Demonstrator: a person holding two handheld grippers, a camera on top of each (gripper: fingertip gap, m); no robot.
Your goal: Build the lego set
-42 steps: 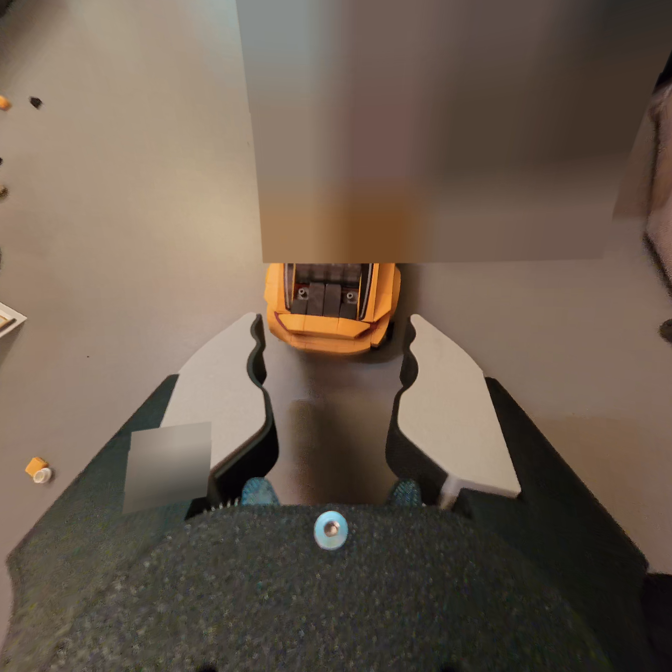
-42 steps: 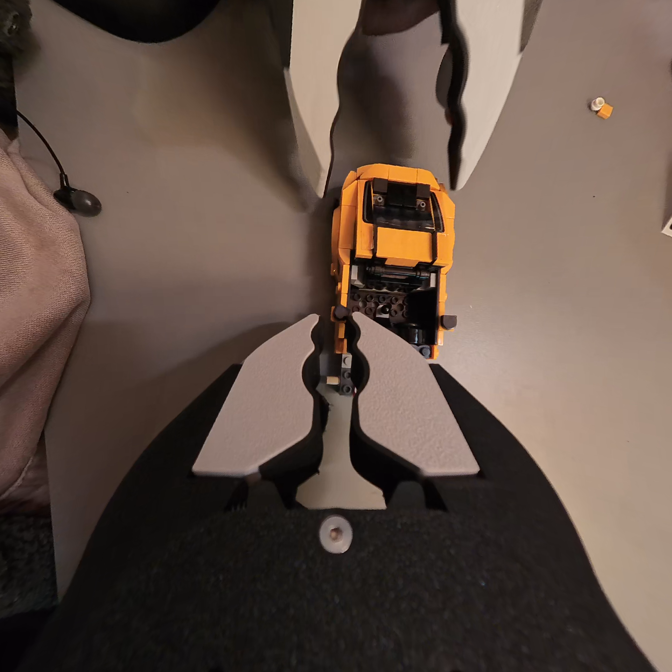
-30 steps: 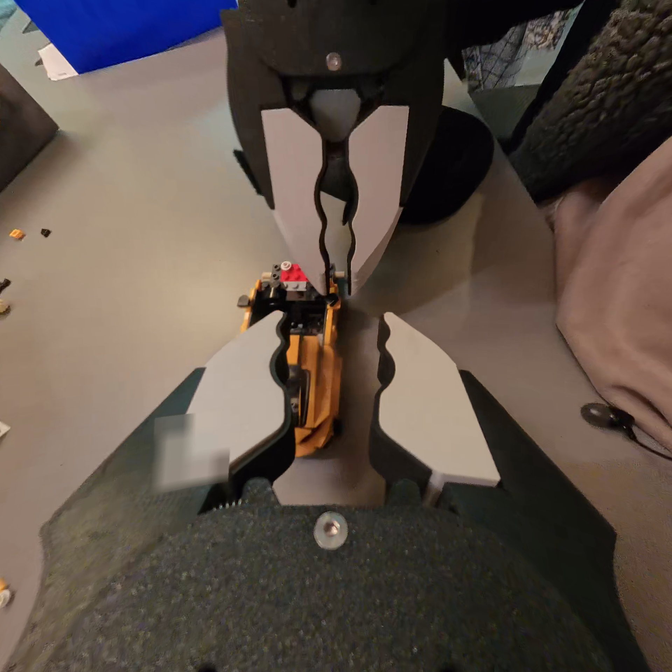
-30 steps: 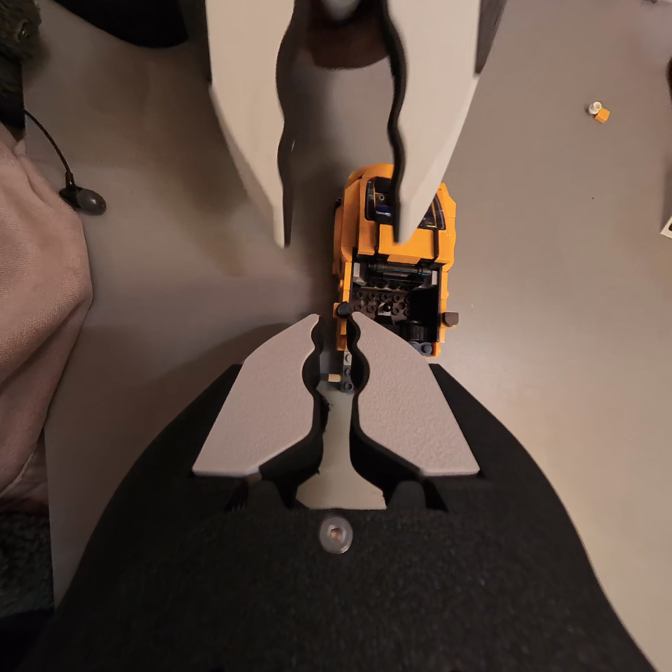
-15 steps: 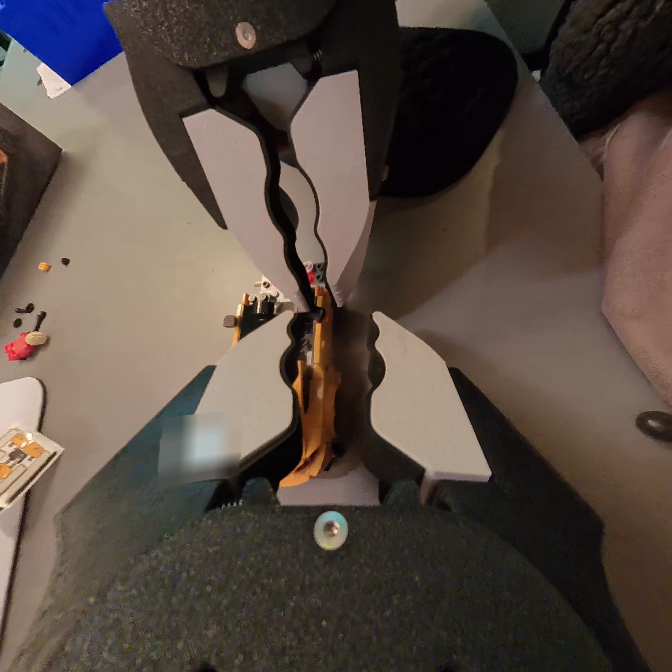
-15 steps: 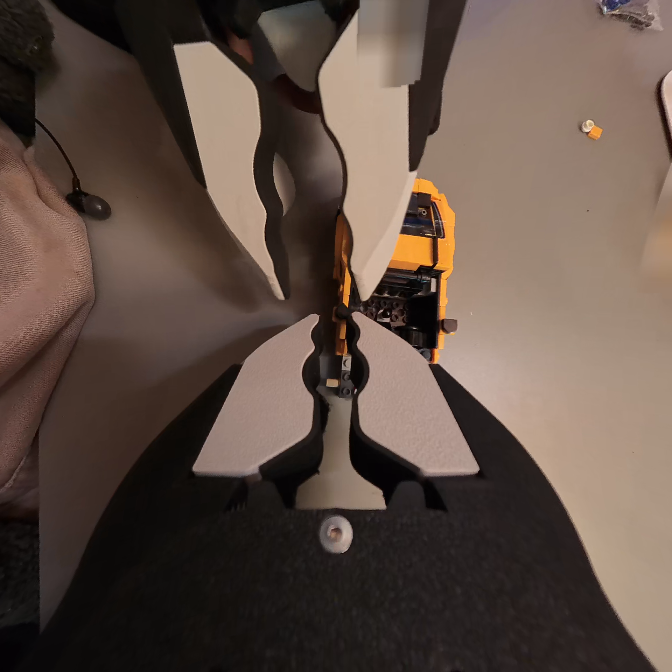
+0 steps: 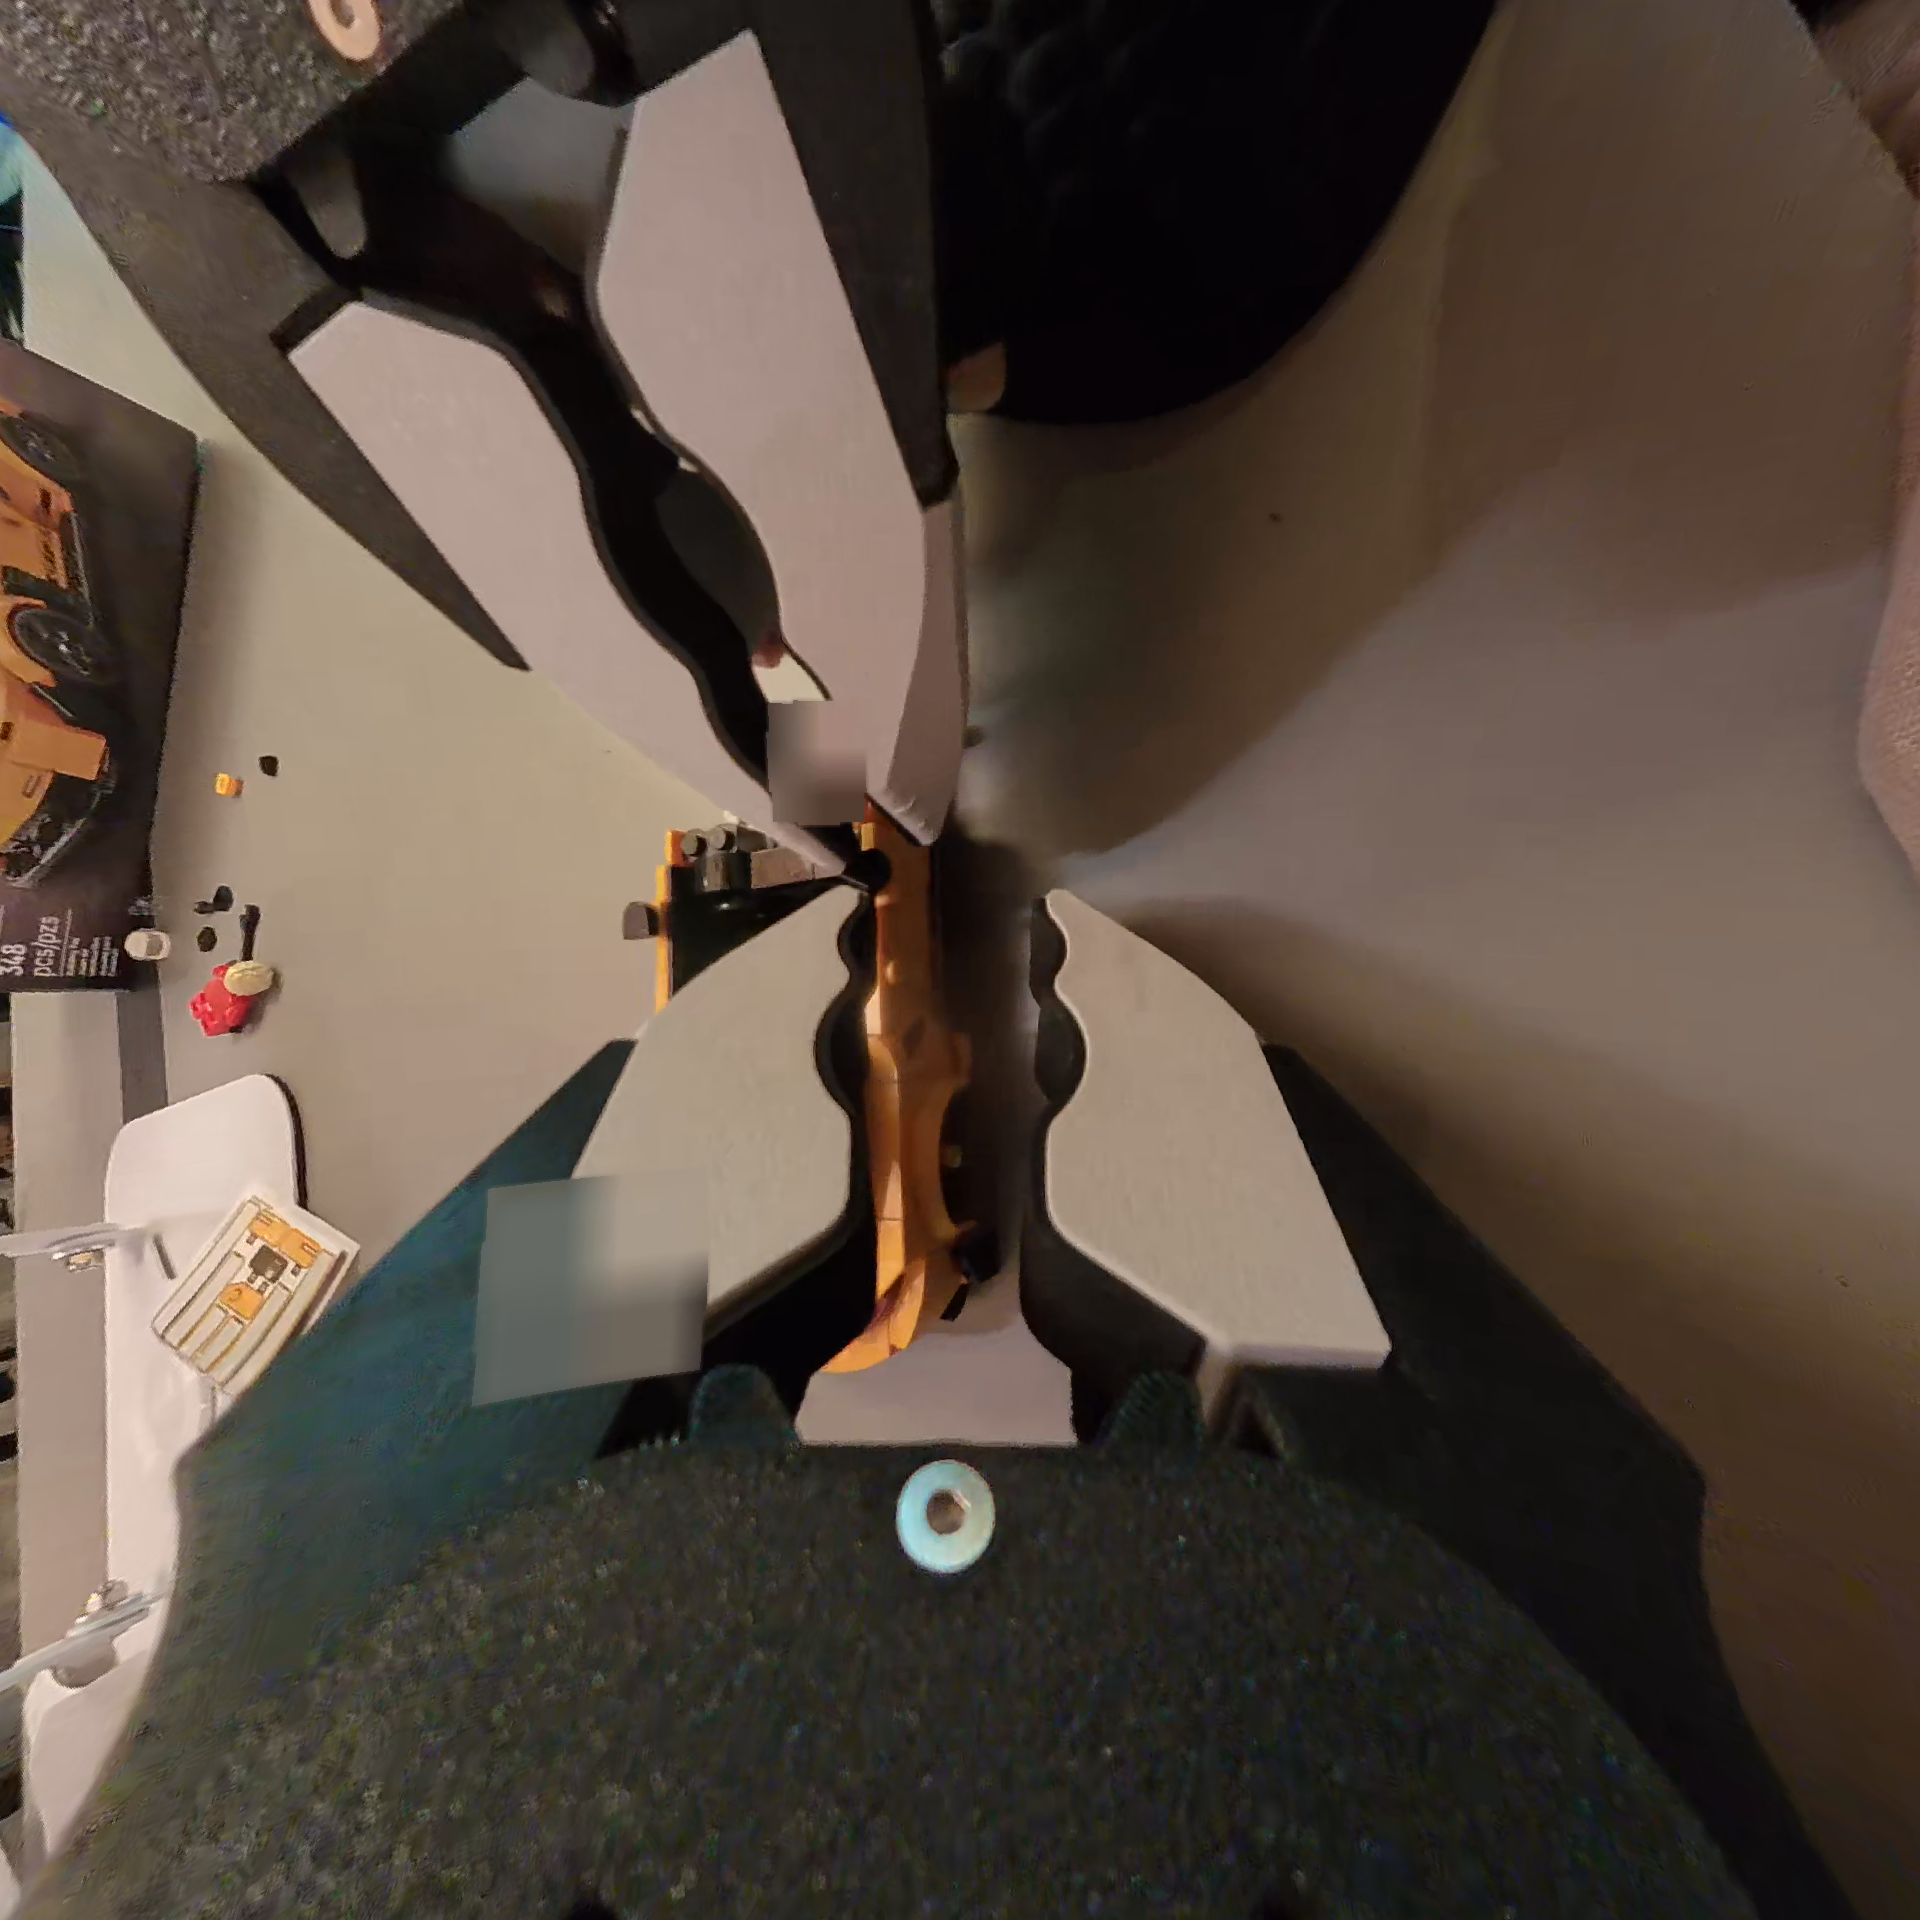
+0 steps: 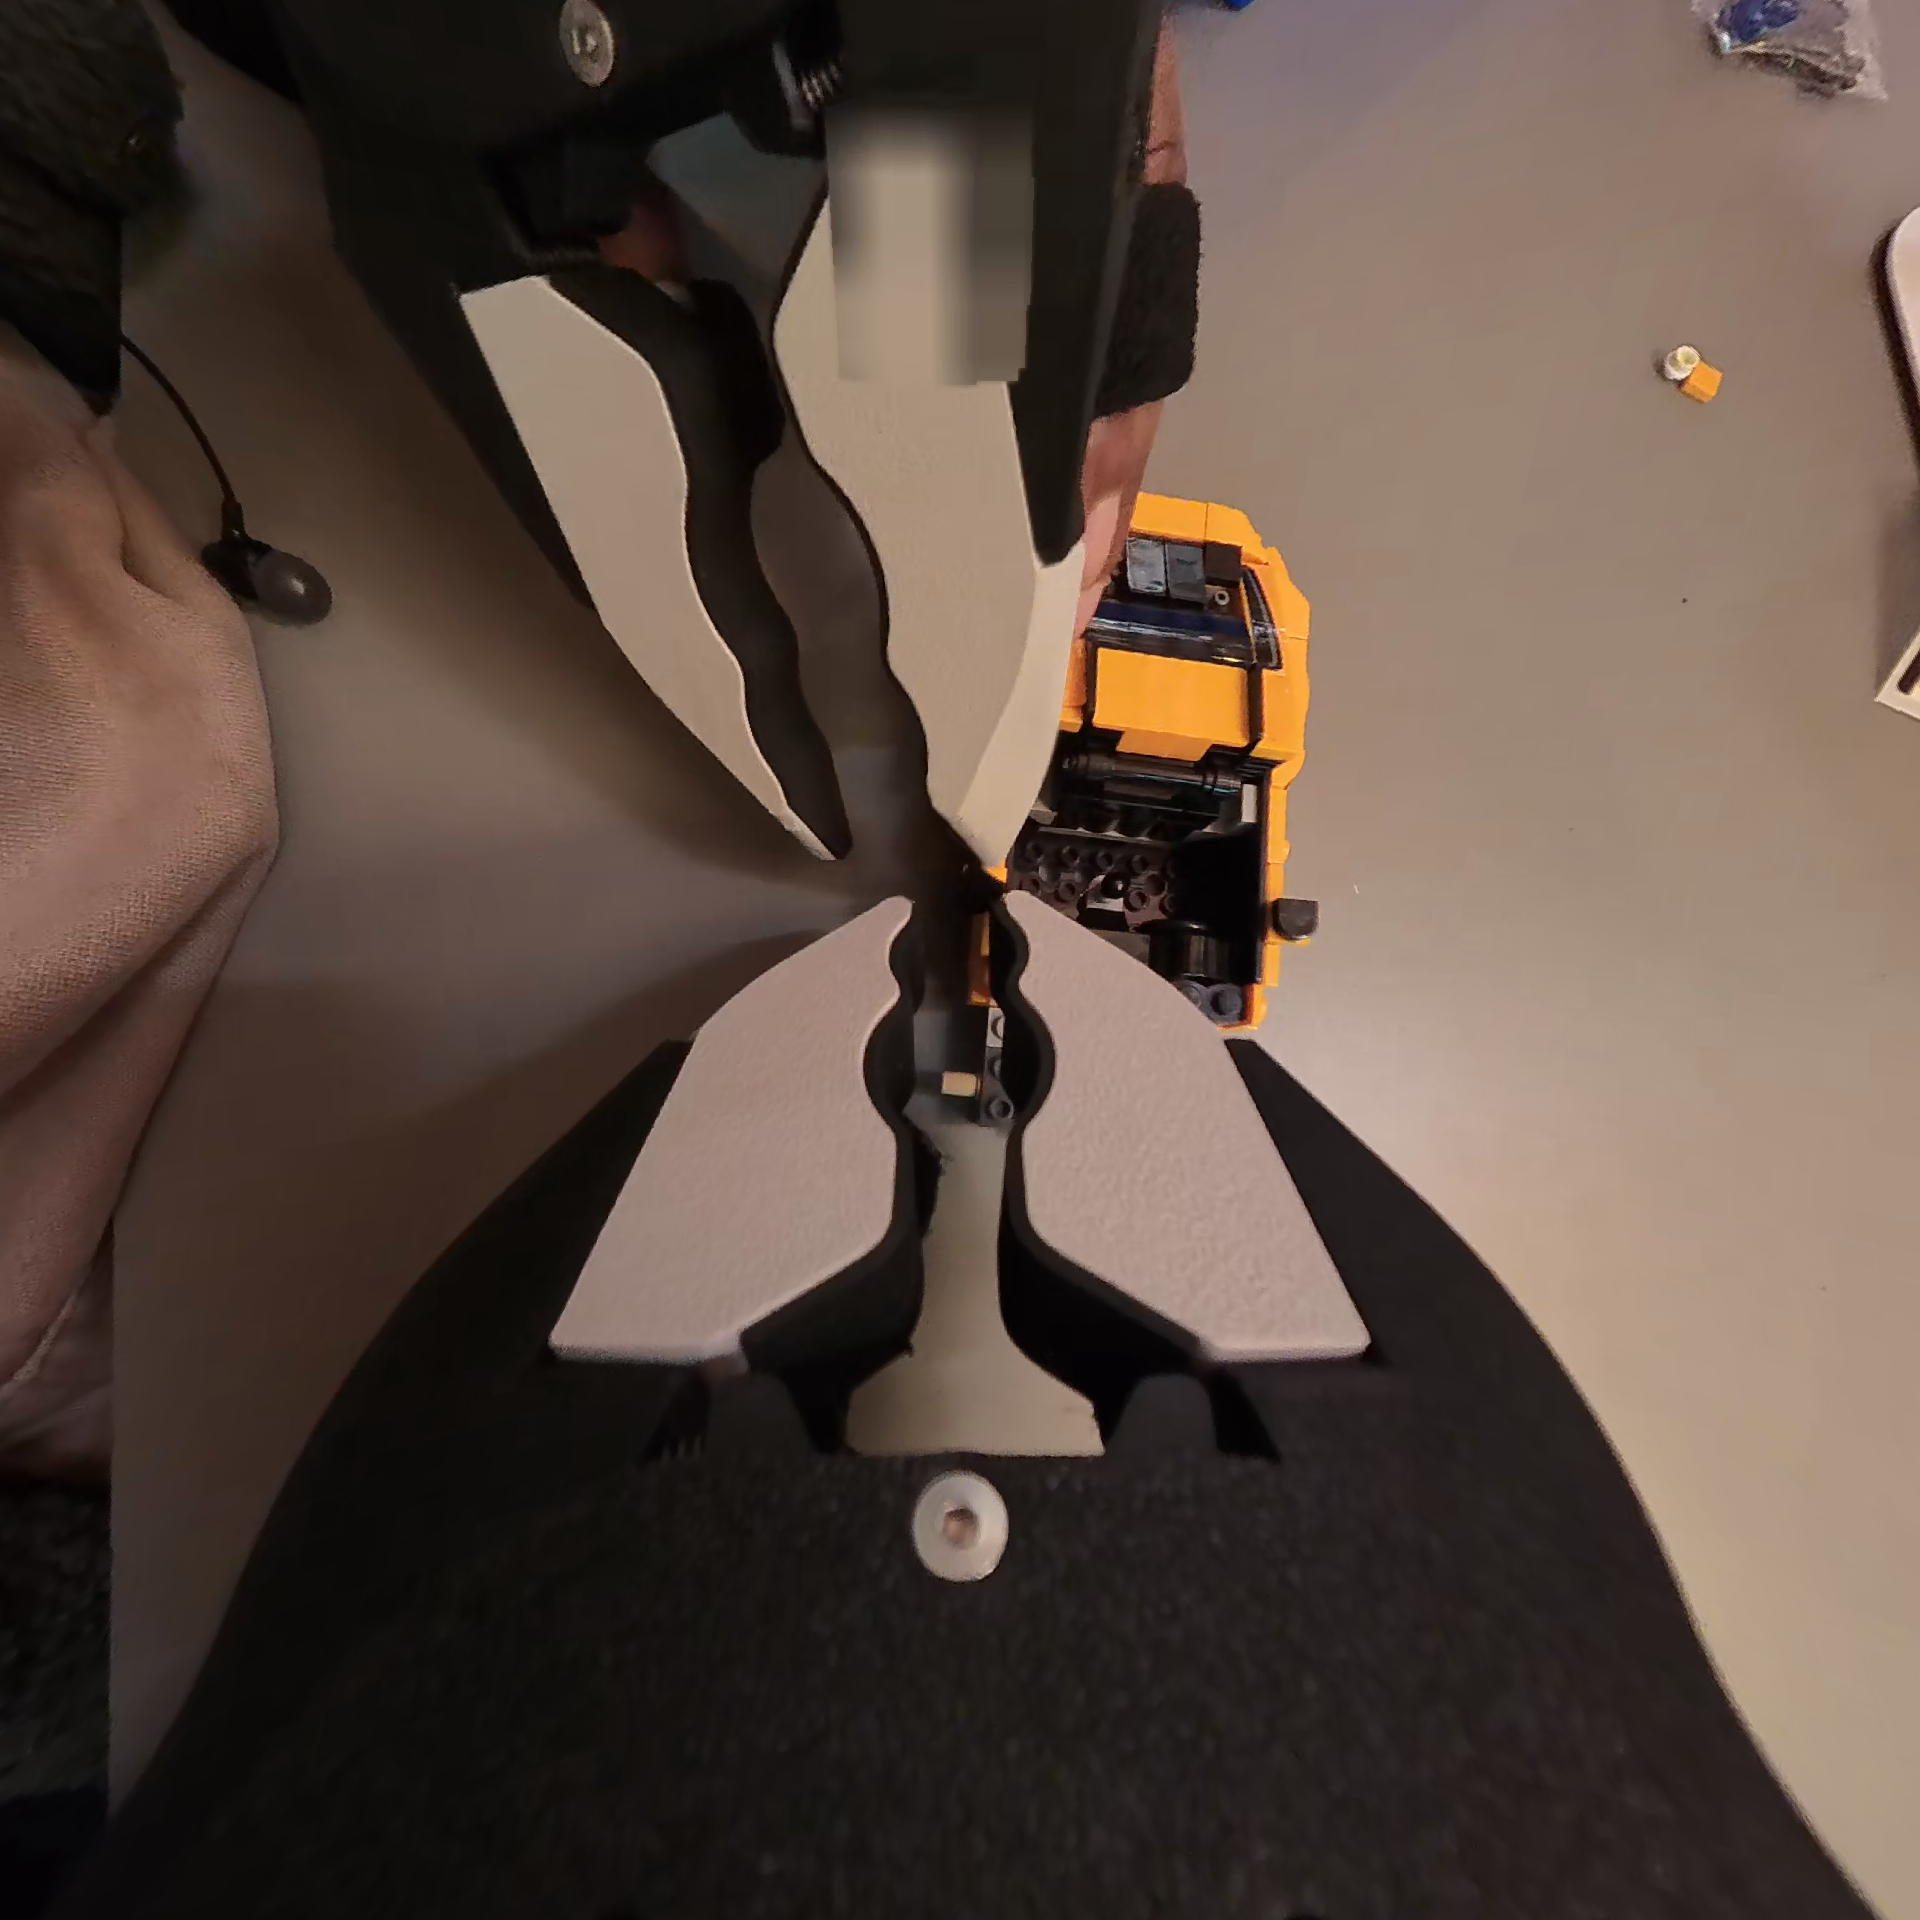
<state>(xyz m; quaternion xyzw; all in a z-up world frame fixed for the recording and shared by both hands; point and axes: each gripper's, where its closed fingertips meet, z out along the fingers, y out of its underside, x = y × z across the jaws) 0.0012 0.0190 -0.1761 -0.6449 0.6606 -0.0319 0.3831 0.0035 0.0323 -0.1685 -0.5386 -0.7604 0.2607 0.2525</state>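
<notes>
An orange brick car (image 8: 1174,696) with an open dark interior stands on the grey table (image 8: 1558,935). My right gripper (image 8: 956,909) is shut on the near end of the car's left side wall. It also shows in the left wrist view (image 7: 878,836), coming from the far side. My left gripper (image 7: 945,904) straddles the same orange side wall (image 7: 914,1039) from the opposite end. The wall lies against its left finger (image 7: 748,1091), and a dark gap separates it from the right finger (image 7: 1164,1122), so this gripper is open. In the right wrist view the left gripper (image 8: 899,842) reaches in from above.
A dark box picturing an orange car (image 7: 62,675) lies at the left, with loose small pieces (image 7: 223,987) and a white tray holding a printed sheet (image 7: 249,1288) near it. A pink cloth (image 8: 104,831), a black cable end (image 8: 275,587) and a small orange piece (image 8: 1694,374) lie around. My two grippers' fingertips are within a few centimetres of each other.
My left gripper has moved forward until the car's side wall lies between its fingers, and its jaws have narrowed. My right gripper has stayed shut on the car, which has hardly moved.
</notes>
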